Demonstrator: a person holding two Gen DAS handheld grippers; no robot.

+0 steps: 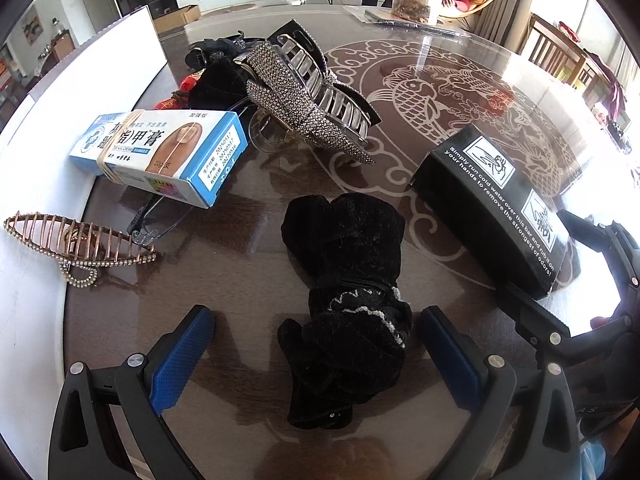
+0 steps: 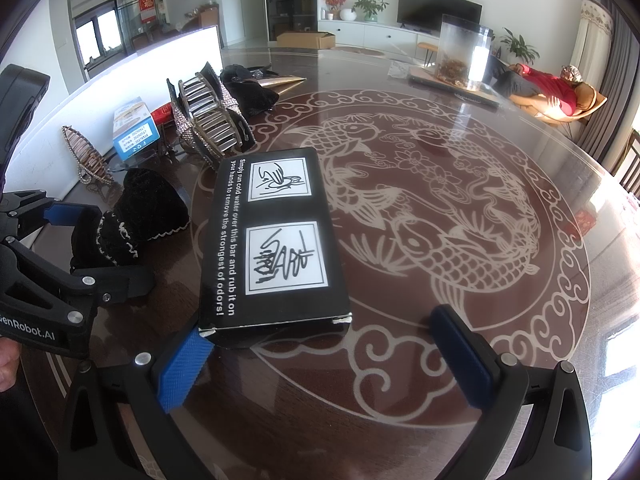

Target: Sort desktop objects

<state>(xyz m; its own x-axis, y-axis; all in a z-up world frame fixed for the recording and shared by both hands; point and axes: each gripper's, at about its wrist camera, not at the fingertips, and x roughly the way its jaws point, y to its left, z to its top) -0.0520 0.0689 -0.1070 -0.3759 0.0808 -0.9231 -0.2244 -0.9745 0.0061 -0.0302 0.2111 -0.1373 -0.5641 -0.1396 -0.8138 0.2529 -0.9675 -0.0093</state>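
Two blue-padded fingers of the left gripper [image 1: 316,344] are spread wide around one black velvet hair bow [image 1: 344,300] lying at 6 o'clock in the left wrist view. One black box [image 1: 492,208] sits at 3 o'clock, one blue-white cream box [image 1: 160,152] at 10, one rhinestone claw clip [image 1: 308,108] at 12, one gold hair clip [image 1: 76,244] at 9.

Right wrist view: right gripper [image 2: 320,360] spread wide, left pad touching that black box [image 2: 276,248] corner. Glass table [image 2: 460,208] underneath, one clear jar [image 2: 464,52] at 1 o'clock.
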